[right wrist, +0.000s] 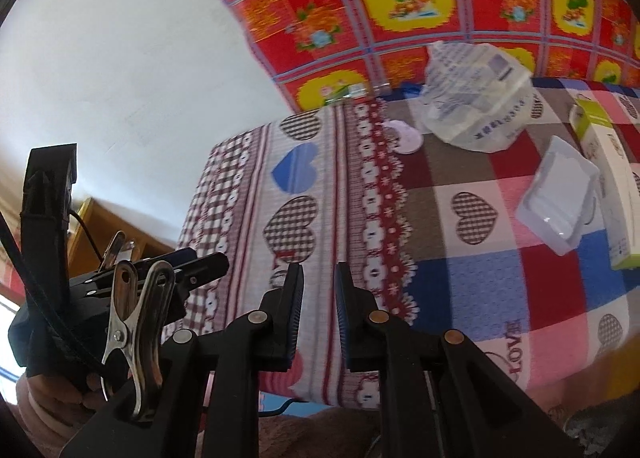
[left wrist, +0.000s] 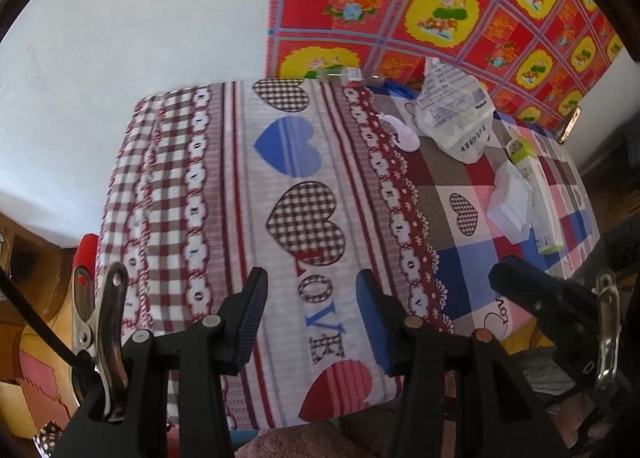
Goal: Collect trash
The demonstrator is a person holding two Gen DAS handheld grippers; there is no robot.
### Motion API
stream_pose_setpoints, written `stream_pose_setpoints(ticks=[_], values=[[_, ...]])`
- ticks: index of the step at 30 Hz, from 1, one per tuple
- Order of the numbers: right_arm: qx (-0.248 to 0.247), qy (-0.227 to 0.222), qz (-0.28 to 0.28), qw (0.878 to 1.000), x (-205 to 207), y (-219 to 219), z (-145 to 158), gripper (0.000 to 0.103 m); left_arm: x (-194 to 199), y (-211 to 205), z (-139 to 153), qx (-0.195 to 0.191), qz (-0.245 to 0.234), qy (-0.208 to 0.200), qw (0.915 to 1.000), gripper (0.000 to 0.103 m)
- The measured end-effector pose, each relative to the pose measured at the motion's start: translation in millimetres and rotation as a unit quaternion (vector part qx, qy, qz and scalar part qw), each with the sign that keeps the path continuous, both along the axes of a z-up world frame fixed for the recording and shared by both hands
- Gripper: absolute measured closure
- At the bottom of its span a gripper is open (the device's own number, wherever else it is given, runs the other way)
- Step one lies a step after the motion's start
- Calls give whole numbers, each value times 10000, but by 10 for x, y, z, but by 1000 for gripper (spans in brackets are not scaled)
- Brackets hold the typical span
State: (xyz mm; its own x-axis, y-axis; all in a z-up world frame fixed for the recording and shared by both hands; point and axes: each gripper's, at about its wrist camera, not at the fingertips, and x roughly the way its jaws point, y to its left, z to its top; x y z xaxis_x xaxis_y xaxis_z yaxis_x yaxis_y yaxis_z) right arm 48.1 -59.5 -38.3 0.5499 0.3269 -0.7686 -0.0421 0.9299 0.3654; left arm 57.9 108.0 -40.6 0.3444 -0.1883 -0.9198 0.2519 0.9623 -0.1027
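Trash — plastic bag [right wrist: 476, 98], clear tray [right wrist: 560, 194] — lies on the tablecloth [right wrist: 472, 282].

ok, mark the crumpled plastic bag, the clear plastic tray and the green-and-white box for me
crumpled plastic bag [right wrist: 476, 98], right wrist view, on its printed middle.
clear plastic tray [right wrist: 558, 194], right wrist view, on its flat centre.
green-and-white box [right wrist: 612, 178], right wrist view, on its white long face.

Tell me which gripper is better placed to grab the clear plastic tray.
Probably right: the tray lies closer ahead of the right gripper, and both sets of jaws are empty. The left gripper faces bare cloth.
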Motion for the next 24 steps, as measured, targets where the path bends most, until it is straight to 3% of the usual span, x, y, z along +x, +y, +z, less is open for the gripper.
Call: stream_pose_setpoints(ticks=[14,24], values=[[58,107,-79,9999,235,-832,-47,82,130,-652,-73,89,249,92,9996,55],[69,92,359,9993,545,-1452,-50,81,239,-1272,-78,42,659,0,9978,55]])
